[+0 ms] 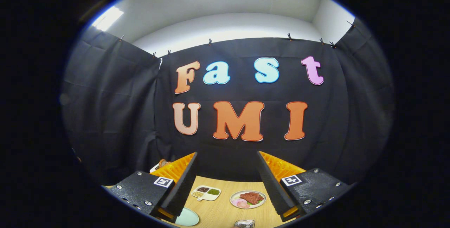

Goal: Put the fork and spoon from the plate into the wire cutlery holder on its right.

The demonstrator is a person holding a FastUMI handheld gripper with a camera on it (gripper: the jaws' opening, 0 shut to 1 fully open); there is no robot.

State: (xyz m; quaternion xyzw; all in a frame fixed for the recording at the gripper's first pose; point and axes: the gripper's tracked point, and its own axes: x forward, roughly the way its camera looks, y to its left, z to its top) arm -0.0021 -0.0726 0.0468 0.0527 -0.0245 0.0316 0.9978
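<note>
The tongs (226,153) are wide open and hold nothing. They are up high over the tabletop (218,211) and point at the black wall, not down at the things.

A pale green plate (187,217) peeks out from under one finger. Just to the right of the plate sits a small shiny thing (245,223). I think it is the wire holder, but so little of it peeks out that I am not sure. Beyond the plate lie a little tray of beans (206,192) and a dish with meat (248,199).

I cannot tell where the fork and spoon are. They could be on the plate or in the holder.

To do well here, I think the tongs should tip down and look at the plate and the shiny thing to its right. Keeping the tongs open and going slowly would help, so they do not bump the dish of meat beyond the plate.
</note>
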